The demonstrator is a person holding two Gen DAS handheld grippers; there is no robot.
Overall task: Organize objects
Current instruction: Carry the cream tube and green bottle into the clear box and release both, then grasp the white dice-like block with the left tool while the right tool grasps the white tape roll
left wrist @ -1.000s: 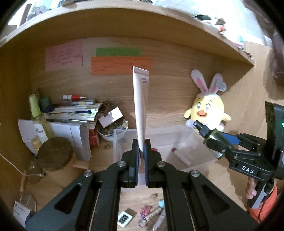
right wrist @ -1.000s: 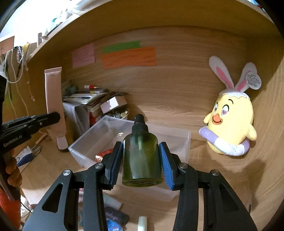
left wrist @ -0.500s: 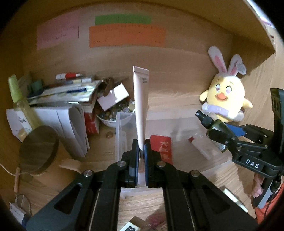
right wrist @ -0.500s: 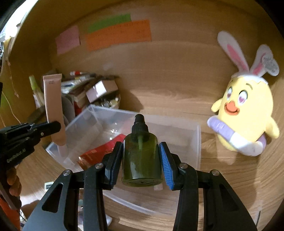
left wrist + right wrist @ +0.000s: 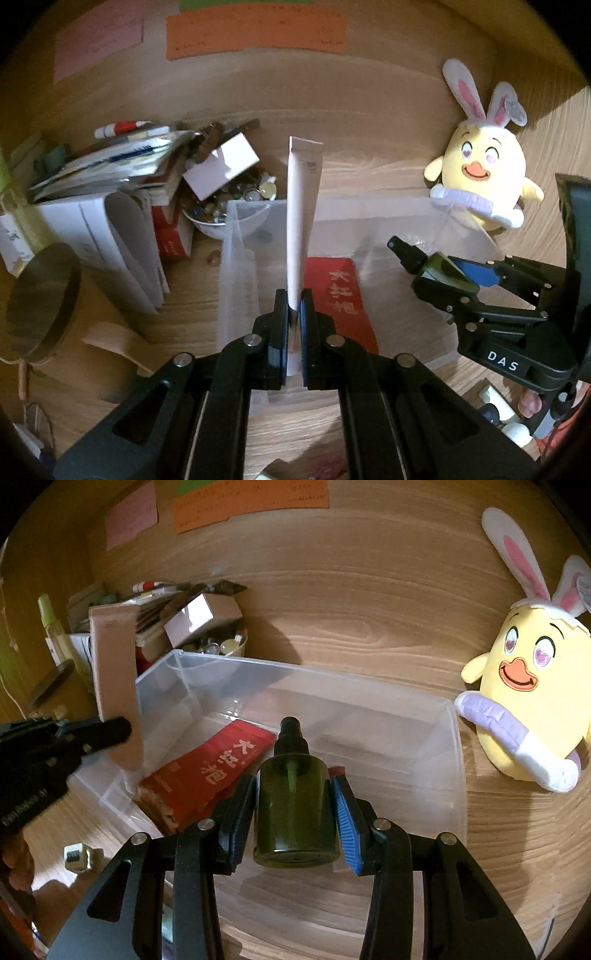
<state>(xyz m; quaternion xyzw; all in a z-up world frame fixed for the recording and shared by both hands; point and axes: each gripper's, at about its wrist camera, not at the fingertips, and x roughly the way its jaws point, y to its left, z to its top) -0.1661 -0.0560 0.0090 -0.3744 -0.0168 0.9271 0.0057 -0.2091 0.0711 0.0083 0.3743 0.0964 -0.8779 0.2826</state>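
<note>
Both hands dropped lower, closer to clear box (image 5: 456,738) on desk. Left gripper (image 5: 292,317) clenched on pink tube (image 5: 301,206) — over box's left end now. Right gripper (image 5: 291,805) grasping green bottle (image 5: 293,805) over box's front edge. Drop-in looks next.

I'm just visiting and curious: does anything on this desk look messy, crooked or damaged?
Yes. The paper stack at back left leans untidily, with a small box tilted on a bowl of odds and ends. The red packet in the clear bin looks torn at its near end.
</note>
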